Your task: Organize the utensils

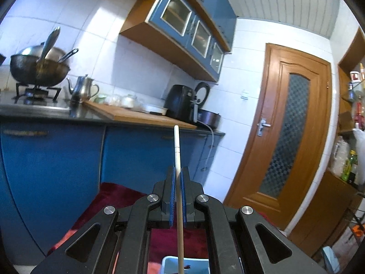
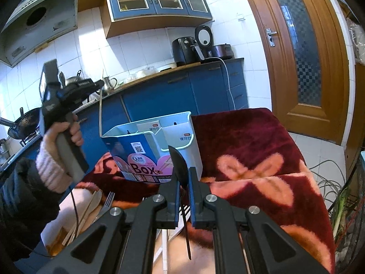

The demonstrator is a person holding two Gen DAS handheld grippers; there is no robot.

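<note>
My left gripper [image 1: 178, 177] is shut on a pale wooden chopstick [image 1: 177, 150] that stands almost upright, its lower end over a light blue organizer box [image 1: 170, 263]. In the right wrist view the left gripper [image 2: 100, 84] hangs above the box [image 2: 148, 150] with the chopstick [image 2: 100, 114] pointing down at its left rear corner. My right gripper [image 2: 182, 178] is shut on a black spoon [image 2: 180, 166], bowl up, handle hanging below, just in front of the box. A fork [image 2: 107, 203], a pale spoon [image 2: 94, 203] and chopsticks [image 2: 77, 226] lie on the blanket at lower left.
The box stands on a red and pink blanket [image 2: 251, 159]. Behind are blue cabinets [image 2: 159, 100], a counter with an air fryer [image 2: 183, 48] and kettle [image 2: 108, 83], and a wok [image 2: 22, 123] on the stove. A wooden door [image 2: 303, 57] is at right; cables lie on the floor [image 2: 328, 173].
</note>
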